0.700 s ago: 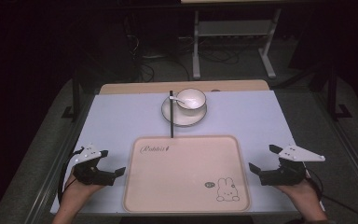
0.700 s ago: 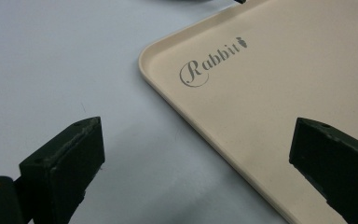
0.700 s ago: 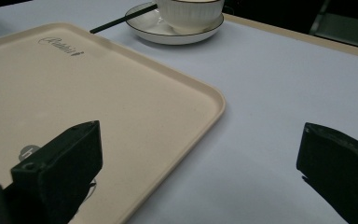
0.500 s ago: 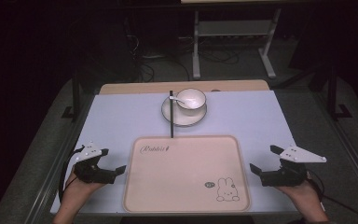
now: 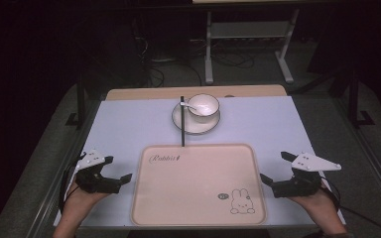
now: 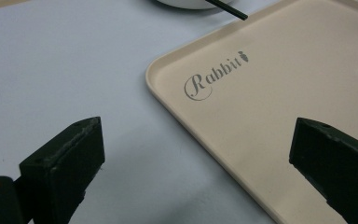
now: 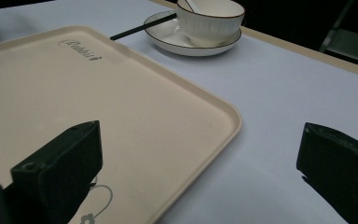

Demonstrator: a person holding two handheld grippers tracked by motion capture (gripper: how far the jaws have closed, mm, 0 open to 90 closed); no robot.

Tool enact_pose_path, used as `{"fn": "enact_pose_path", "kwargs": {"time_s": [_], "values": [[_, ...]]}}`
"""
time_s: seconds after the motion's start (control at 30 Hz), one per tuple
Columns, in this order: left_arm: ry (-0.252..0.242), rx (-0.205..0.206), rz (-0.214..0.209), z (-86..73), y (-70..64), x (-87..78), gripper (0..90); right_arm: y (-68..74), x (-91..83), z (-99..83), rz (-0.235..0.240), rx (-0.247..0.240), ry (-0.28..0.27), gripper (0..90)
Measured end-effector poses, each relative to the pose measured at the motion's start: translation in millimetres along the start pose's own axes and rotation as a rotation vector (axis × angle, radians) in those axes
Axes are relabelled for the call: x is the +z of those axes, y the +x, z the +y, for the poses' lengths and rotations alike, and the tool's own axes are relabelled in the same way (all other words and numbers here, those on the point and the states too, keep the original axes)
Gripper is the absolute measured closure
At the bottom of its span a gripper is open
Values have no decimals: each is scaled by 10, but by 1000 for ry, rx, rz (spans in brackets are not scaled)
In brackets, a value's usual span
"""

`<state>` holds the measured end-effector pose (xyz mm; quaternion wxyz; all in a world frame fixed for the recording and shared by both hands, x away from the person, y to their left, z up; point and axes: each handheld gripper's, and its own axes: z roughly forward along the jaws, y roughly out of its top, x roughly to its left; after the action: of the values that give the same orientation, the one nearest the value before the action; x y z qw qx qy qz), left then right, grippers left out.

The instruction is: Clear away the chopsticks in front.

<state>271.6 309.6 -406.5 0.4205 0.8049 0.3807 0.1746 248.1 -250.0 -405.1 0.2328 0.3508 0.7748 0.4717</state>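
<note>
Cream, smooth, round-cornered tray [image 5: 198,186] lying flat on the pale matte surface [image 5: 129,124], flanked by left gripper [image 5: 113,174] and right gripper [image 5: 273,171], both spread wide, empty; beyond, glossy white bowl [image 5: 203,105] on saucer [image 5: 194,122], thin black chopstick [image 5: 182,121] alongside

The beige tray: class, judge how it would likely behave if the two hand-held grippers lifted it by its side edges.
The beige tray looks like thin moulded plastic, so probably stiff and light for its size. Its smooth raised rim may slip in a pinch. It lies flat with nothing on it, so tipping seems unlikely if both sides rise evenly.
</note>
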Motion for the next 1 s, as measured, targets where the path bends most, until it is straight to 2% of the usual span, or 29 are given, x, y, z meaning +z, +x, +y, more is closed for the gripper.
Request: {"fn": "enact_pose_path", "kwargs": {"time_s": [0.43, 0.87, 1.0], "values": [[12, 36, -30, 155, 3, 122, 26, -4, 2, -10, 2, 6, -1, 0], [1, 39, -59, 323, 52, 297, 26, -14, 17, -19, 5, 14, -5, 0], [-6, 29, -73, 388, 74, 372, 26, -37, 15, -28, 3, 29, -8, 0]]}}
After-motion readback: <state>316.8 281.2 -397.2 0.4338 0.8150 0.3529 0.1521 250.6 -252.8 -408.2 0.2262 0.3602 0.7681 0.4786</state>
